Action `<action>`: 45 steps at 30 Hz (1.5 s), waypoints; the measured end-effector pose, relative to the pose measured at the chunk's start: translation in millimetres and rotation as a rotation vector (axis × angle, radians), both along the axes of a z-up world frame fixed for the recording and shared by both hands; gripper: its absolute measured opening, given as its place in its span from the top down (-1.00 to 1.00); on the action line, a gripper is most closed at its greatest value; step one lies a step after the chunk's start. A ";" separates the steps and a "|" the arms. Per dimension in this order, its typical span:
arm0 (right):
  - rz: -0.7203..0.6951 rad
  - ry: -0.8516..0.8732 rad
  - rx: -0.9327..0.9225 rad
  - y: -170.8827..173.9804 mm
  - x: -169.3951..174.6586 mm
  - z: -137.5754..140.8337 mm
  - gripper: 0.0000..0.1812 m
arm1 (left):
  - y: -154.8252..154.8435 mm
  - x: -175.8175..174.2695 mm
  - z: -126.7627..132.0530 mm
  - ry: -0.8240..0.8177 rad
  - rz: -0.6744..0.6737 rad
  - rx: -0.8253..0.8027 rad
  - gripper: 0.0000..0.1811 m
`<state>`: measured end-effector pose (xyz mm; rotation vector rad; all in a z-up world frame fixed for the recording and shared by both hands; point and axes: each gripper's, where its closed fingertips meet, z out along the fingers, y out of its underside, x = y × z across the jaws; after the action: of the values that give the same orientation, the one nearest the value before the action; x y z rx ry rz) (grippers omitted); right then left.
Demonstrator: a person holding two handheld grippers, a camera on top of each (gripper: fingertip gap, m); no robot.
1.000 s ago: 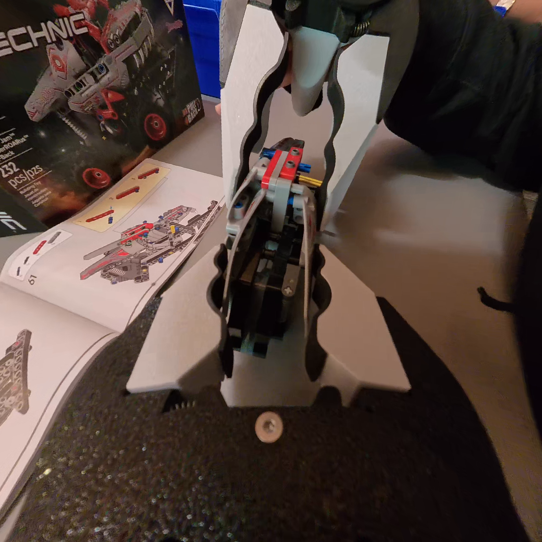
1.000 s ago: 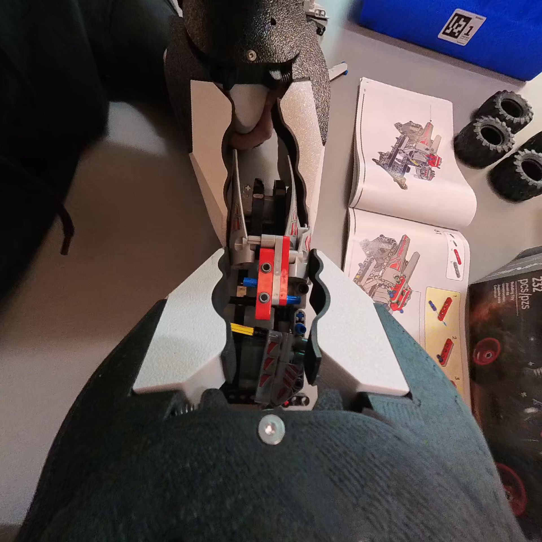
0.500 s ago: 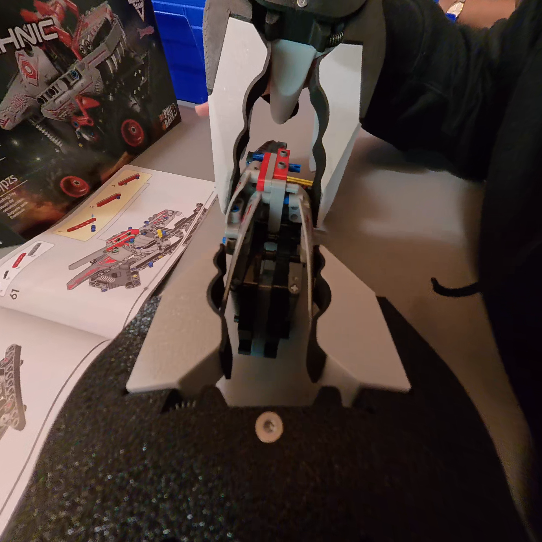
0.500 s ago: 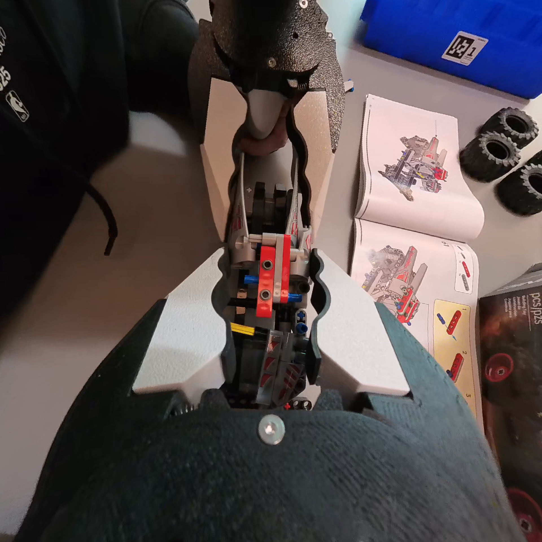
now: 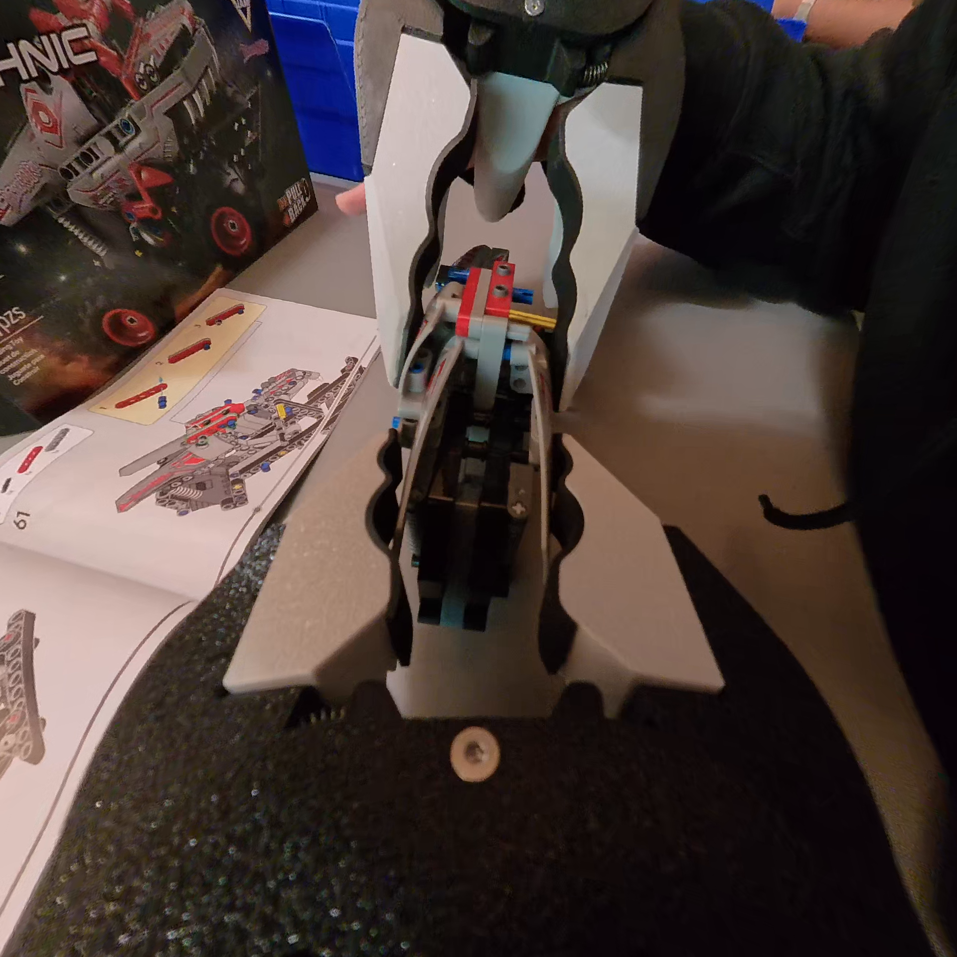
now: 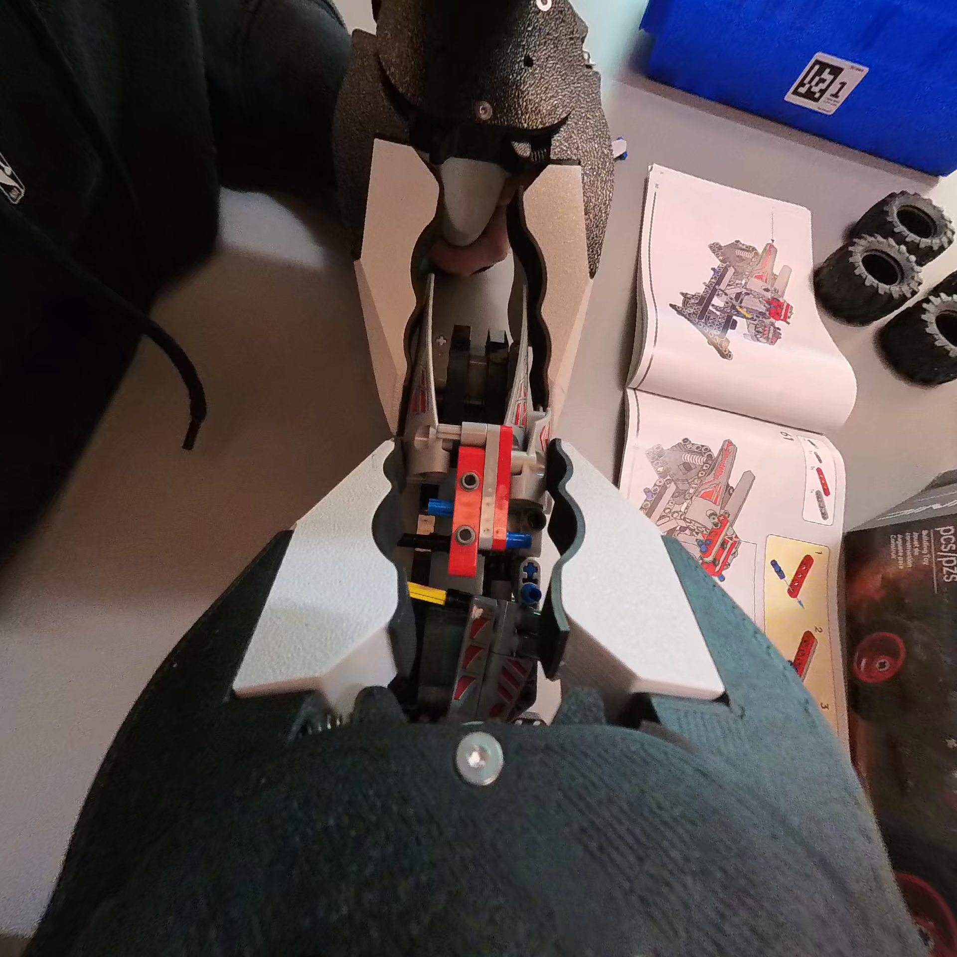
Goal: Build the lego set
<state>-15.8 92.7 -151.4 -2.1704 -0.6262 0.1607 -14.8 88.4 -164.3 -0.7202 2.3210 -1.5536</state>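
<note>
A partly built lego model (image 5: 466, 497) of grey, black and red parts, with a red beam (image 6: 479, 512) on top, blue pins and a yellow axle, hangs above the grey table between my two grippers. My left gripper (image 5: 474, 466) is shut on one end of it. My right gripper (image 6: 471, 466) is shut on the other end. The two grippers face each other, fingertips nearly meeting. The right gripper (image 5: 481, 383) shows opposite in the left wrist view, and the left gripper (image 6: 471, 414) shows opposite in the right wrist view. The model's underside is hidden.
An open instruction booklet (image 5: 181, 414) (image 6: 725, 321) lies on the table beside the grippers. The set's box (image 5: 129, 155) (image 6: 906, 621) and a blue bin (image 5: 310, 77) (image 6: 777, 62) stand behind it. Several black tyres (image 6: 880, 279) lie by the booklet. A person's dark sleeve (image 5: 777, 181) is close.
Both grippers keep their hold on the model. The pair has shifted a little over the table, so the booklet and box have slid in both views.
</note>
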 end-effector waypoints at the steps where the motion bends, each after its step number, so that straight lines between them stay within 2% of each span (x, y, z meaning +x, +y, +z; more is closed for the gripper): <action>1: -0.002 0.008 0.000 0.0 0.2 0.1 0.40 | -0.2 0.4 0.0 0.004 -0.002 -0.003 0.39; 15: 0.021 -0.006 0.009 -2.9 -1.3 0.2 0.39 | -1.7 -7.2 0.4 -0.019 -0.074 0.004 0.30; 21: 0.033 -0.013 0.012 -2.8 -3.8 -0.2 0.41 | -1.6 -15.8 1.3 0.001 -0.113 -0.014 0.18; 26: 0.030 -0.017 0.011 -2.8 -3.9 -0.3 0.41 | 0.8 -12.9 0.4 -0.021 -0.080 0.007 0.26; 28: 0.030 -0.007 0.016 -2.8 -4.2 0.0 0.40 | 4.9 -9.1 -0.2 -0.034 -0.049 0.021 0.39; 45: 0.016 0.002 0.009 -2.4 -3.1 -0.5 0.39 | 4.8 -7.5 -1.5 -0.063 -0.034 0.050 0.41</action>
<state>-18.9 90.4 -151.9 -2.1568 -0.6426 0.1687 -22.3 93.1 -165.8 -0.6141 2.3288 -1.5040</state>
